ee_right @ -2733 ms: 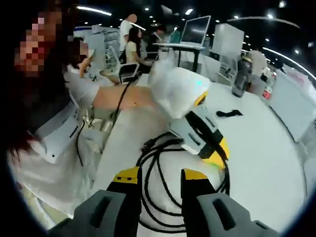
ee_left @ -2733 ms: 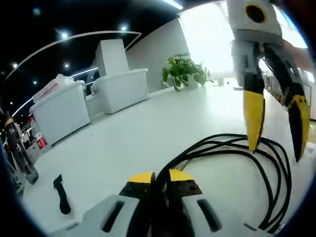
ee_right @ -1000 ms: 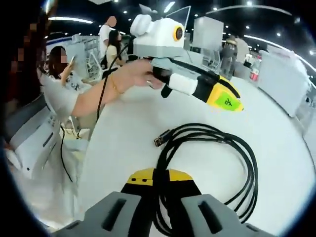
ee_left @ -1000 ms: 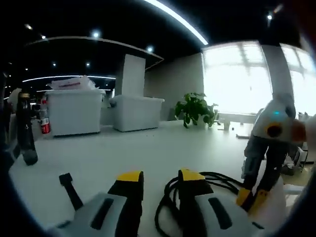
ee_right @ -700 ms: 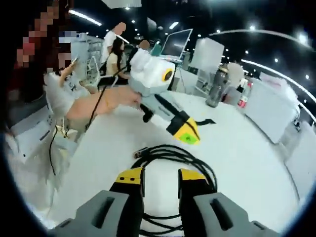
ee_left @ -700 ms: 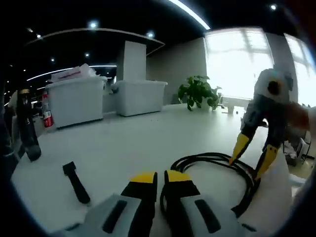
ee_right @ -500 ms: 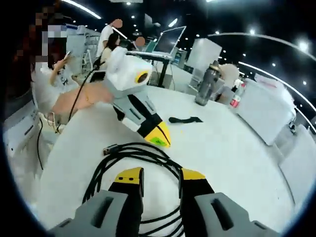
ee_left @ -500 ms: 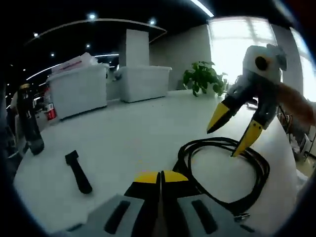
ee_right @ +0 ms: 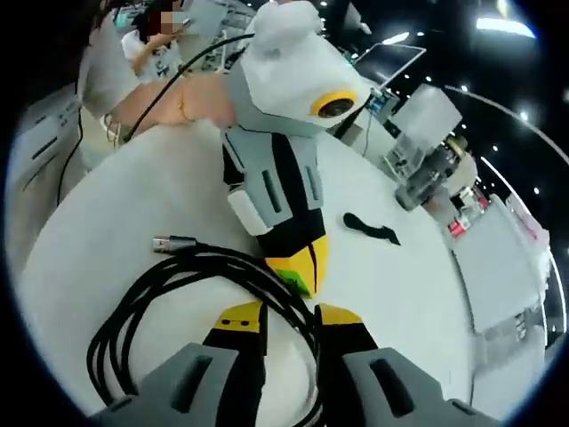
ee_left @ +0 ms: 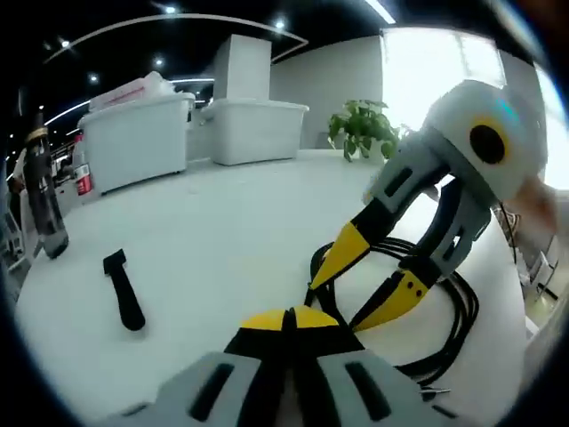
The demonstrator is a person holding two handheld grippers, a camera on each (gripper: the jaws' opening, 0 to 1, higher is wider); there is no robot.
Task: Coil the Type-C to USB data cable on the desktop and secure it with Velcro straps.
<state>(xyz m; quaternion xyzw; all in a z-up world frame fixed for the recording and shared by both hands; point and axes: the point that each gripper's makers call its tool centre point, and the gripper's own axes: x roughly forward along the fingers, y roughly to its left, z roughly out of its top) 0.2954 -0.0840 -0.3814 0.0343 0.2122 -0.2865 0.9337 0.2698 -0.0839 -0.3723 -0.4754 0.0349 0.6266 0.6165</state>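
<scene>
The black data cable (ee_right: 169, 276) lies in a loose coil on the white table (ee_right: 98, 222), its USB plug (ee_right: 167, 242) pointing away from the loops. My right gripper (ee_right: 289, 322) is open low over the coil, and cable strands run between its yellow fingertips (ee_right: 241, 318). Seen from the left gripper view, the right gripper (ee_left: 369, 280) straddles the cable (ee_left: 458, 311). My left gripper (ee_left: 286, 318) is shut. Its yellow tip (ee_right: 298, 262) touches the strands just ahead of the right jaws. The black Velcro strap (ee_left: 124, 292) lies flat, apart from the coil (ee_right: 372, 229).
White storage bins (ee_left: 142, 133) and a potted plant (ee_left: 360, 133) stand at the far side of the table. Dark bottles (ee_right: 420, 178) stand beyond the strap, one also at the left edge (ee_left: 40, 200). A person's forearm (ee_right: 169, 102) holds the left gripper.
The right gripper has come down and in over the coil, close to the left gripper's tip. The left gripper stays shut; the strap has not moved.
</scene>
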